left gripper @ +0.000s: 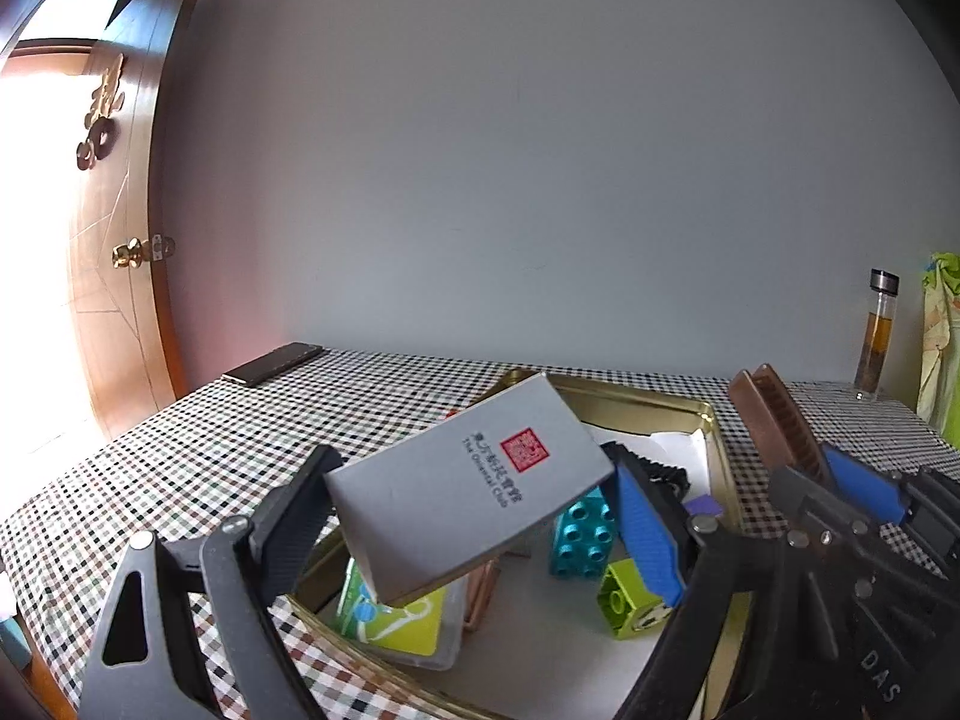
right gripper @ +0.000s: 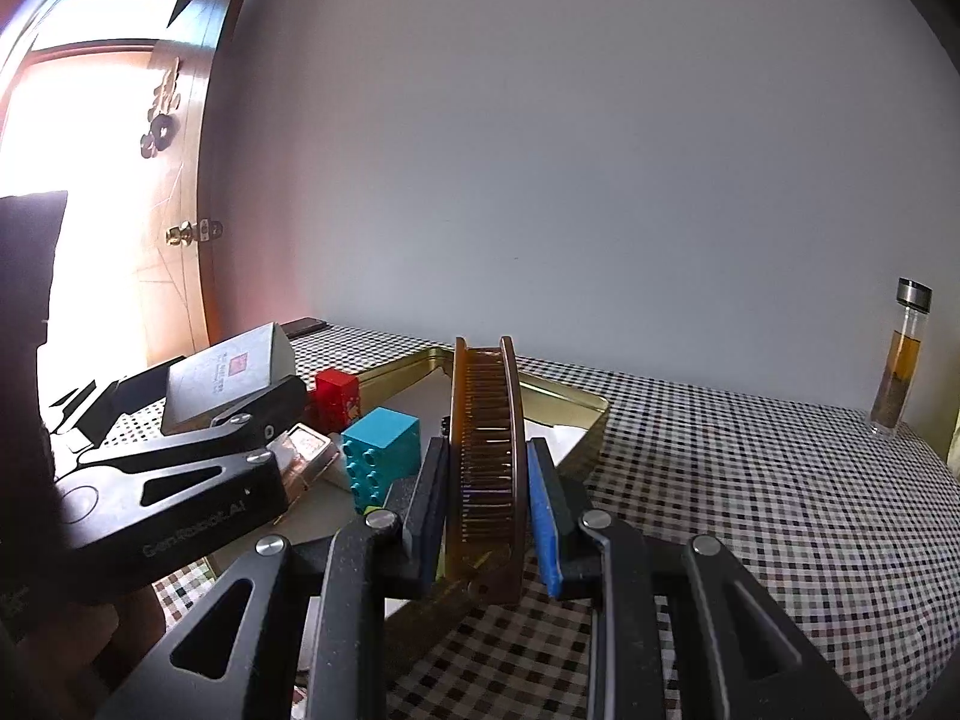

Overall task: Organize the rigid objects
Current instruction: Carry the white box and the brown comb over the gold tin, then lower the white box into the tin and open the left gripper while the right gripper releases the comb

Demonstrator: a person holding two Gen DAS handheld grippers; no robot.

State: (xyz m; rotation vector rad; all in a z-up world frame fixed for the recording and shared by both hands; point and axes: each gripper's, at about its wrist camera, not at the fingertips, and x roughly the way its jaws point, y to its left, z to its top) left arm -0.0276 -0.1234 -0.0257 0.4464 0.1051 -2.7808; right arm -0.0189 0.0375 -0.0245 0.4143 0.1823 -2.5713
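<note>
Checkered cloth covers the table (left gripper: 180,450), gold tin tray (right gripper: 558,402) in the middle. My left hand-held gripper (left gripper: 474,516) clamps the grey box (left gripper: 468,486) wide above the tray; its red seal reads "The Oriental Club". My right hand-held gripper (right gripper: 487,498) pinches the brown comb (right gripper: 486,420) tight over the rim. Both look mid-carry; next, lower each inside, clear of the teal block (right gripper: 384,450).

Grey box held over the gold tray

The left tool (left gripper: 474,516) clamps a tilted grey box (left gripper: 468,486) above the gold tray (left gripper: 717,450) on the checked surface (left gripper: 198,450); a teal brick (left gripper: 582,540) and lime brick (left gripper: 624,597) lie inside, and the right tool (left gripper: 798,456) grips a brown comb (left gripper: 774,420) at right.
</note>
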